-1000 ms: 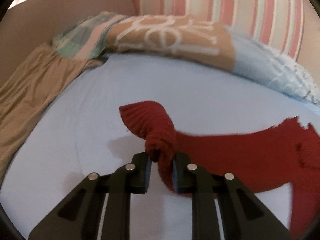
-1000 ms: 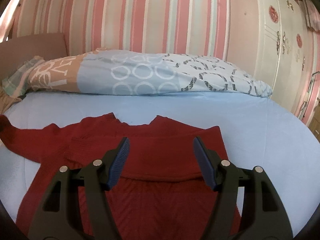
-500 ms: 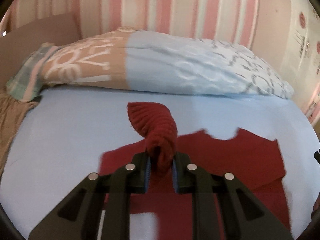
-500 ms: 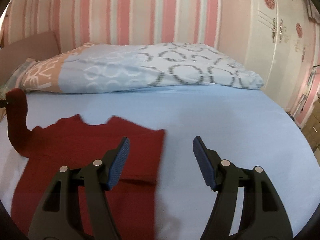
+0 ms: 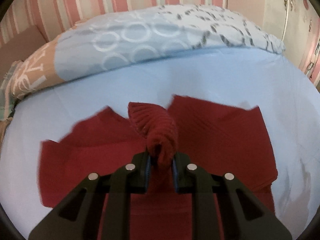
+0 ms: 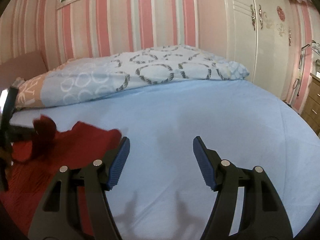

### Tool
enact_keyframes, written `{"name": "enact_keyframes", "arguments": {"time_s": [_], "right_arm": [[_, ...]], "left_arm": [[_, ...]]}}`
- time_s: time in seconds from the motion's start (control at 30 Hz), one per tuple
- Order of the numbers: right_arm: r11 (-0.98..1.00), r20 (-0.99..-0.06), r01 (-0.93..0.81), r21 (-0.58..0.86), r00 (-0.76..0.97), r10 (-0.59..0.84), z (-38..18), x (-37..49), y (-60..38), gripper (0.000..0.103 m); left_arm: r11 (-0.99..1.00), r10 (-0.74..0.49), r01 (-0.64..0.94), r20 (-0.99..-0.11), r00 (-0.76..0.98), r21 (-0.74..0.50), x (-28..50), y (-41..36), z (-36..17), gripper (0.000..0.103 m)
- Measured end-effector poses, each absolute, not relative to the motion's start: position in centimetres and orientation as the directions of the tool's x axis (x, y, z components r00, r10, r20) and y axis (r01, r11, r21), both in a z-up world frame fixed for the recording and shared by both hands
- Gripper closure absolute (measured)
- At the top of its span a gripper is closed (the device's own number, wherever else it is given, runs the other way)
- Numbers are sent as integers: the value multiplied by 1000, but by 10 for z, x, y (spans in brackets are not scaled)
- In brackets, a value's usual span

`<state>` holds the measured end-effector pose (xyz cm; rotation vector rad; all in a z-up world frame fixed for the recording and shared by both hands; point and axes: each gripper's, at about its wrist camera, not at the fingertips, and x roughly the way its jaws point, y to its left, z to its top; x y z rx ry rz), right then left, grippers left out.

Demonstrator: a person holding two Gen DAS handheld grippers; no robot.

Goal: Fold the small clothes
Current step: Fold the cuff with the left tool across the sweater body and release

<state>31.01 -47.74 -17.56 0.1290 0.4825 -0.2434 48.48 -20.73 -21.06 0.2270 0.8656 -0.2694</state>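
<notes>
Left tongs (image 5: 160, 161) pinch the red sweater's (image 5: 220, 132) ribbed sleeve (image 5: 158, 128) over its body, apparently mid-fold; right tongs (image 6: 161, 164) gape empty above the bed (image 6: 220, 120).

One patch of lettering in sight, and it sits on the quilt (image 5: 140, 40) at the head of the bed: big white block letters printed on its tan end section, out at about nine o'clock in the left wrist view. A "V" shape shows there, but the strokes are blurred and cut by the folds, so no whole word comes through. The right wrist view catches the same tan patch at nine o'clock, with white letters that look like "VE", again too soft to be certain. Nothing else carries readable text, numbers or brand marks.
</notes>
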Motion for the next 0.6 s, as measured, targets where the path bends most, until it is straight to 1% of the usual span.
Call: {"name": "enact_keyframes", "arguments": {"time_s": [0.17,0.33,0.4,0.47,0.53,0.6], "right_arm": [[957,-436,276,85,874,-213,-184,313,-494,36],[954,-450,287,93,866,-217,-192,318,-502,36],[954,-455,282,97,865,-210,-194,318,-502,36],[956,-456,278,92,865,-208,-194,318,-500,36],[958,-456,276,82,865,-210,-195,319,-497,36],[957,-457,276,84,864,-209,-195,320,-497,36]], "left_arm": [[939,-130,329,-775,618,105,473,-232,-227,86],[944,-146,321,-769,623,81,460,-246,-233,85],[945,-147,319,-768,624,78,457,-253,-236,83],[942,-157,328,-770,619,72,455,-262,-238,68],[929,-175,362,-781,599,70,451,-278,-241,26],[912,-186,396,-749,636,109,438,-293,-235,22]]}}
